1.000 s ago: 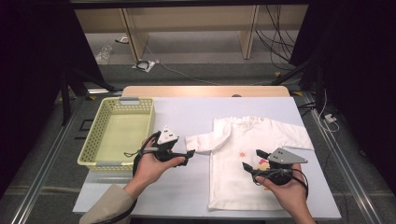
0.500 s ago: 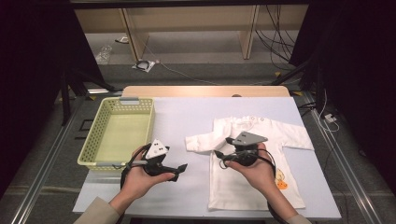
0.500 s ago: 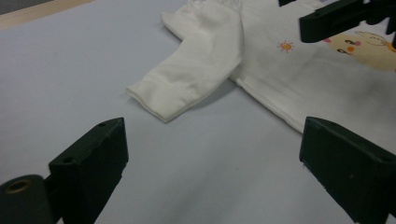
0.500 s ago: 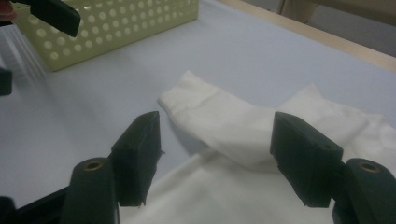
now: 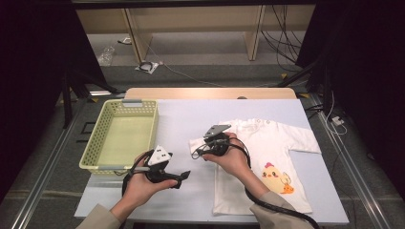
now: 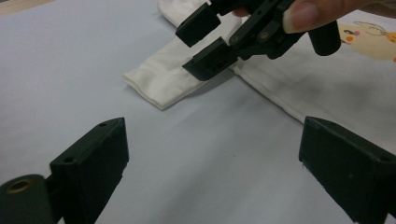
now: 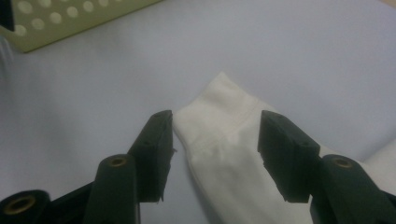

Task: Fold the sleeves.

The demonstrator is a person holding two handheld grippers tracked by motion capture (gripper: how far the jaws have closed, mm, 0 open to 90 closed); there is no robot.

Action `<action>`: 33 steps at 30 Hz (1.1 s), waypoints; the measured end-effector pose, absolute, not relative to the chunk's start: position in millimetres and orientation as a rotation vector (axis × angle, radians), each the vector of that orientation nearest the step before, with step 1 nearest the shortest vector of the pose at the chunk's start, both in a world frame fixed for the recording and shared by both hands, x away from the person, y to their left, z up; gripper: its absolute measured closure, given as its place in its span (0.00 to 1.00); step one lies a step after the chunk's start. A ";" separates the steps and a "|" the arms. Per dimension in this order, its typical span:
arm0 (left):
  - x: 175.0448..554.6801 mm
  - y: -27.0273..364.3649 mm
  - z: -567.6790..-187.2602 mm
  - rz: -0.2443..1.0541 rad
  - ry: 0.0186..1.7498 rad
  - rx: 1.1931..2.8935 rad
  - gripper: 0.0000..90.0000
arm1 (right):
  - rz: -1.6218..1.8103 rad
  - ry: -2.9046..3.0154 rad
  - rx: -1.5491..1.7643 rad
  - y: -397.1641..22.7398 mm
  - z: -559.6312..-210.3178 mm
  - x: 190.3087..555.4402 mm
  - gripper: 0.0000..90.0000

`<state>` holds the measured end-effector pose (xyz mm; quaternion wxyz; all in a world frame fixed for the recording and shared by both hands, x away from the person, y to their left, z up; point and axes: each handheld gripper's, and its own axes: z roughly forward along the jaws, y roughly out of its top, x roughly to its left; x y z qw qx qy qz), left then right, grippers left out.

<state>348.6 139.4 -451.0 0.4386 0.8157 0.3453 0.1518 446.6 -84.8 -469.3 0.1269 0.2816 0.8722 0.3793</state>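
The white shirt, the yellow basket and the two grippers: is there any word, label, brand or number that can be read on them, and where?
None can be read. The white shirt bears only a chick picture, without letters; the yellow basket and both grippers look unmarked.

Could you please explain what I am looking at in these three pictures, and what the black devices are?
A person sits at a table holding a handheld two-jaw gripper in each hand; there is no robot arm. The high view looks down from above the person. The other two pictures come from small cameras riding on each gripper, looking along its black jaws.

On the table lie a white child's shirt with a chick print and an empty yellow-green plastic basket.

The right gripper is at the shirt's sleeve. Its jaws have just been closing, with the sleeve end between them but not yet pinched. The left gripper hangs open over bare table and holds nothing.
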 end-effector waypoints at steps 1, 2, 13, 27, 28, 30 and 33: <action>348.6 139.0 -451.2 0.376 0.860 2.024 0.09 | 1.099 2.553 0.828 -82.8 -470.1 448.7 0.53; 348.7 139.2 -451.3 0.376 0.857 2.031 0.09 | 1.091 2.559 0.828 -81.2 -470.8 450.4 0.53; 349.2 140.9 -453.4 0.378 0.866 2.038 0.09 | 0.970 2.648 0.787 -50.2 -483.5 461.4 0.66; 349.5 140.4 -454.4 0.376 0.870 2.034 0.10 | 1.004 2.574 1.055 -38.2 -479.5 452.3 0.93; 349.5 140.6 -454.4 0.377 0.869 2.034 0.10 | 1.037 2.552 1.079 -38.2 -478.9 451.6 0.93; 349.7 140.8 -454.3 0.378 0.870 2.032 0.10 | 1.026 2.553 0.896 -51.2 -474.4 456.3 0.93; 349.9 141.1 -453.9 0.380 0.872 2.029 0.10 | 1.067 2.485 0.873 -62.8 -462.3 454.6 0.93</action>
